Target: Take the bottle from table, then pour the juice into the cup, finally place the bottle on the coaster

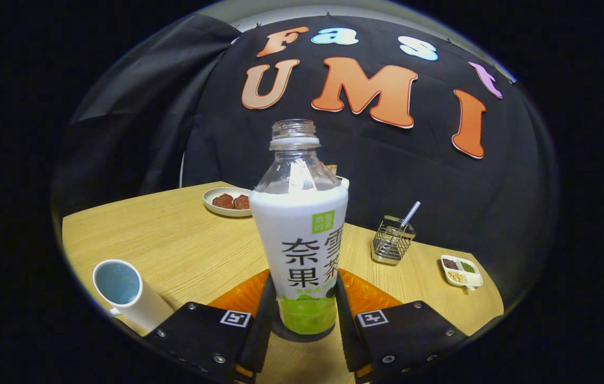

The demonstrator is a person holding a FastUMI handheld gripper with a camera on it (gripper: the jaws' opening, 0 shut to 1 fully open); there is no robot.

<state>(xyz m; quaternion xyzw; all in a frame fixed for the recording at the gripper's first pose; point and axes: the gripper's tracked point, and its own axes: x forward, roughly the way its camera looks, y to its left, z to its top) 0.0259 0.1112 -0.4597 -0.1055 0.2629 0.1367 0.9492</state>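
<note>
The uncapped clear plastic bottle (301,234) stood on an orange coaster (366,296) at lower centre, the gripper (302,320) clamped low on its sleeve; light, thin-walled, likely crushable and slippery

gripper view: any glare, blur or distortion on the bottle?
Gripper view: the bottle between the fingers is sharp, with a bright glare streak on its clear shoulder; fisheye bends the table edge and leans the cup outward; the gripper appears closed on the bottle.
</note>
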